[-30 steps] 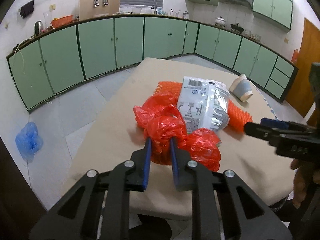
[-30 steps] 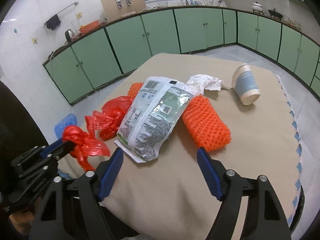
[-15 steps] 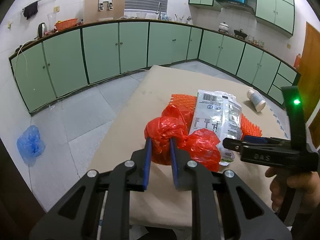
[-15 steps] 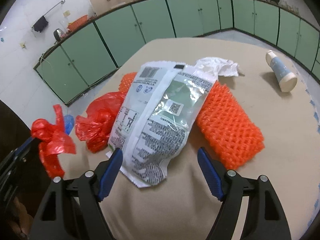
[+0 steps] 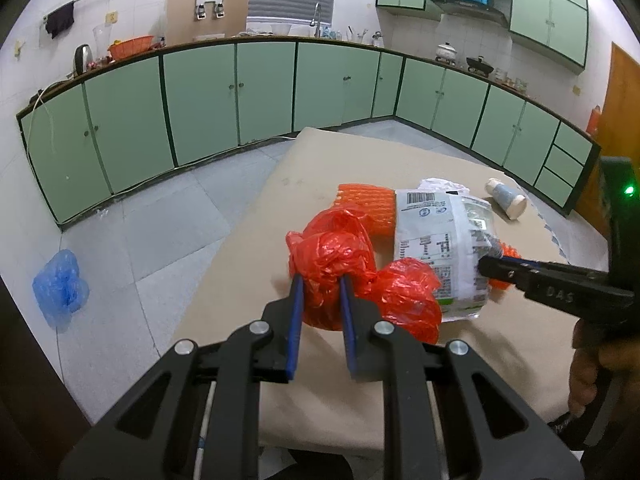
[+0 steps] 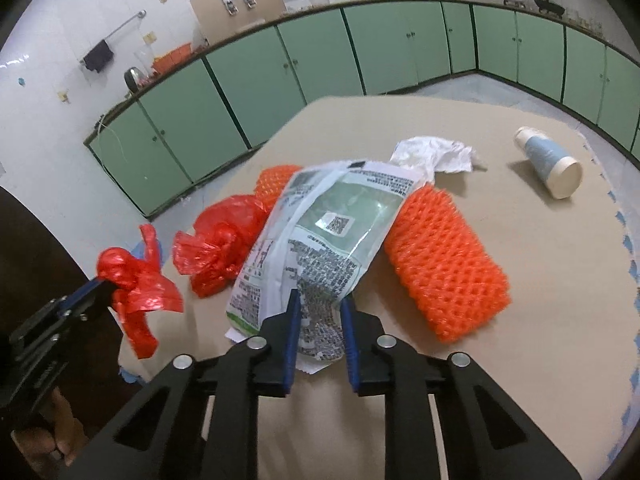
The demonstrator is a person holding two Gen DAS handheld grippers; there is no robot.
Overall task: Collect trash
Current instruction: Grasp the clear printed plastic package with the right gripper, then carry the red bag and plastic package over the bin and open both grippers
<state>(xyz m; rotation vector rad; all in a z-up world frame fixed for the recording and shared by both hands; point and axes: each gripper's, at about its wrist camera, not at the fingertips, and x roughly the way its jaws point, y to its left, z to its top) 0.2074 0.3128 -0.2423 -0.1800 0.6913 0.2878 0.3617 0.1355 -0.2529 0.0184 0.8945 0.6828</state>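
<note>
My left gripper (image 5: 320,284) is shut on a bunch of the crumpled red plastic bag (image 5: 332,252), held just above the table's near left edge; it also shows at the left of the right wrist view, left gripper (image 6: 100,280) on the red plastic bag (image 6: 136,280). The jaws of my right gripper (image 6: 320,300) are closing, and its blue pads pinch the near end of the printed white-and-green wrapper (image 6: 332,232). From the left wrist view the right gripper (image 5: 490,258) bites the wrapper (image 5: 436,232) from the right. The wrapper lies over an orange foam net (image 6: 444,264).
A crumpled white paper (image 6: 432,156) lies behind the wrapper. A blue-and-white paper cup (image 6: 548,164) lies on its side at the far right of the beige table (image 6: 540,320). A blue bag (image 5: 60,284) sits on the tiled floor. Green cabinets line the walls.
My right gripper moved forward over the wrapper and its wide jaws came together on the wrapper's near end. The left gripper kept its hold on the red bag.
</note>
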